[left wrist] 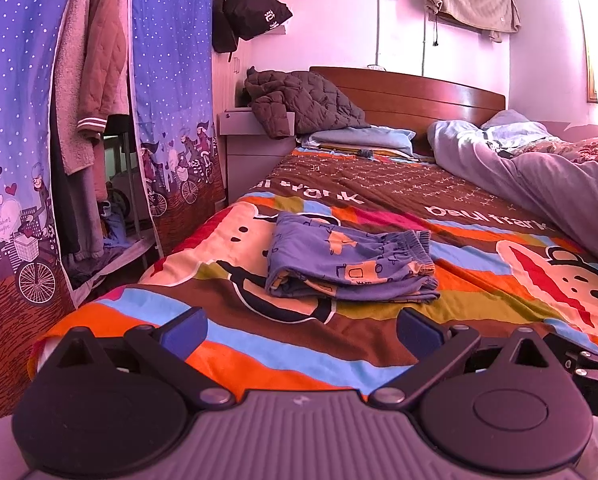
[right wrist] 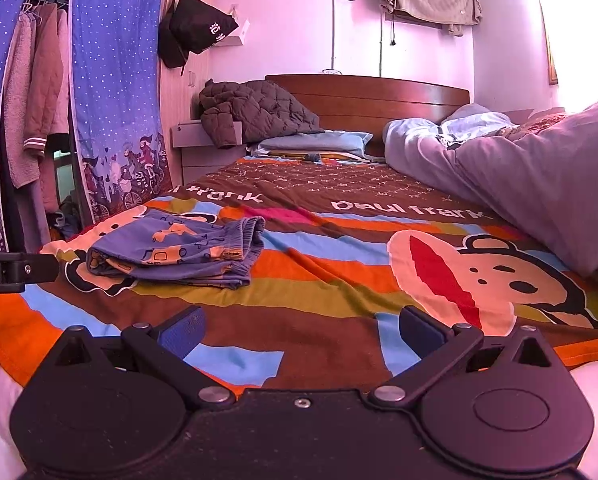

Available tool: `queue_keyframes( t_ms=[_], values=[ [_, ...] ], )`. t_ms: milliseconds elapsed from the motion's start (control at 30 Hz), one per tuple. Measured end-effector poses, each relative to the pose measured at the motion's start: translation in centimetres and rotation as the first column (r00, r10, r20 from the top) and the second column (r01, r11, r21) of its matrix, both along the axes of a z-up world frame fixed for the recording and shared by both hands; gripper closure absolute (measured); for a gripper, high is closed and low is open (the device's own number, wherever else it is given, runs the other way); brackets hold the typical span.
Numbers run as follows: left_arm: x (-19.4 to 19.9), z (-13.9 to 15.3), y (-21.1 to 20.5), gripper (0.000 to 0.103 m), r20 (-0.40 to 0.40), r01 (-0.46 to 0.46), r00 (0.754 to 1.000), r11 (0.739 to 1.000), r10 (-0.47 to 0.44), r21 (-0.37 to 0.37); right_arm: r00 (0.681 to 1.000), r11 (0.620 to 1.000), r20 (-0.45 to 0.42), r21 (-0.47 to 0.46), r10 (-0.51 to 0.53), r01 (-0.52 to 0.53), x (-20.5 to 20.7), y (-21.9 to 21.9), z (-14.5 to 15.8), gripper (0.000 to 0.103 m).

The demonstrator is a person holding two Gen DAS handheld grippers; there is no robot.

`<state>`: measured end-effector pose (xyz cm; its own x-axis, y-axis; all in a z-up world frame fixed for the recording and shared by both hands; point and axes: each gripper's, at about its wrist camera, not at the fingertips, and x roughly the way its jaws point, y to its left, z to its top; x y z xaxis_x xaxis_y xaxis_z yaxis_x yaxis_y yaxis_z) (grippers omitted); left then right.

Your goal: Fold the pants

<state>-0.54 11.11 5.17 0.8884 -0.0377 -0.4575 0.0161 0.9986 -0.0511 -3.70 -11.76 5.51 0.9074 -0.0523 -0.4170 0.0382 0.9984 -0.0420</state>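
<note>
Now folded pants (left wrist: 349,266) on striped bedspread (left wrist: 299,344), left gripper (left wrist: 301,330) wide, empty, right gripper (right wrist: 301,330) wide, empty

Bed (left wrist: 379,344) with wooden headboard (left wrist: 411,92), covered by striped cartoon-monkey blanket (left wrist: 307,344). Folded blue patterned pants (left wrist: 347,264) lie flat on blanket, left of centre. Pale blue pillow (left wrist: 363,138) at head end; rumpled lilac duvet (left wrist: 547,180) heaped along right side

Blue patterned pants (left wrist: 349,262), folded into a compact stack, elastic waistband rightward, flat on striped bedspread (left wrist: 379,344)
</note>
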Motion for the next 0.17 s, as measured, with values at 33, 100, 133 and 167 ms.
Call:
queue_keyframes(
  t_ms=[33, 100, 133, 167],
  values=[
    [-0.01, 0.03, 0.01, 0.0, 0.005, -0.002, 1.0, 1.0, 0.002, 0.0, 1.0, 1.0, 0.0, -0.001, -0.003, 0.003, 0.08, -0.04, 0.07, 0.001],
    [-0.09, 0.04, 0.06, 0.0, 0.012, -0.007, 1.0, 1.0, 0.007, 0.0, 1.0, 1.0, 0.0, -0.002, -0.006, 0.006, 0.15, -0.09, 0.09, 0.001],
    [-0.07, 0.04, 0.08, 0.0, 0.011, -0.01, 1.0, 1.0, 0.01, -0.001, 1.0, 1.0, 0.0, -0.001, -0.008, 0.008, 0.15, -0.19, 0.18, 0.001],
    [-0.08, 0.02, 0.09, 0.0, 0.009, -0.012, 1.0, 1.0, 0.012, -0.003, 1.0, 1.0, 0.001, 0.0, -0.009, 0.009, 0.18, -0.21, 0.2, 0.001]
  ],
)
